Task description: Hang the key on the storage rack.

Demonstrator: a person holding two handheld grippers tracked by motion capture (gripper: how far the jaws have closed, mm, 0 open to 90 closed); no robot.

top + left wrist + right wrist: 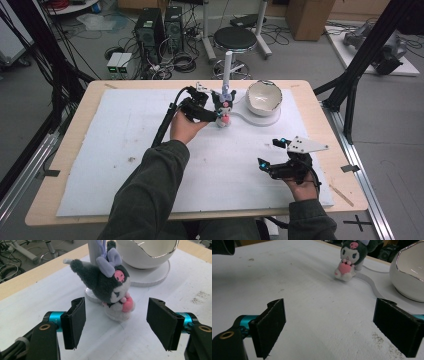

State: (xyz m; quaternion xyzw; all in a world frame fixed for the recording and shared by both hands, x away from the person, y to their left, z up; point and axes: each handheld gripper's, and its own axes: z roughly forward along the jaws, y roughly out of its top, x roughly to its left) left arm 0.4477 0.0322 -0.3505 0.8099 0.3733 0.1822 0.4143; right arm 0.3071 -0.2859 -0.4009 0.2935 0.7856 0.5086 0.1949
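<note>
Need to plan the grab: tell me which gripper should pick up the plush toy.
Left. The left gripper is open with the plush toy standing just ahead between its jaws. The right gripper, also open, sits far back near the table's near edge.

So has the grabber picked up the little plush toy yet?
Not yet. The left gripper has reached the plush toy, its jaws open on either side and not touching. The toy stands on the white mat beside the egg-shaped bowl. The right gripper waits open near the table's front. Closing and lifting remain.
</note>
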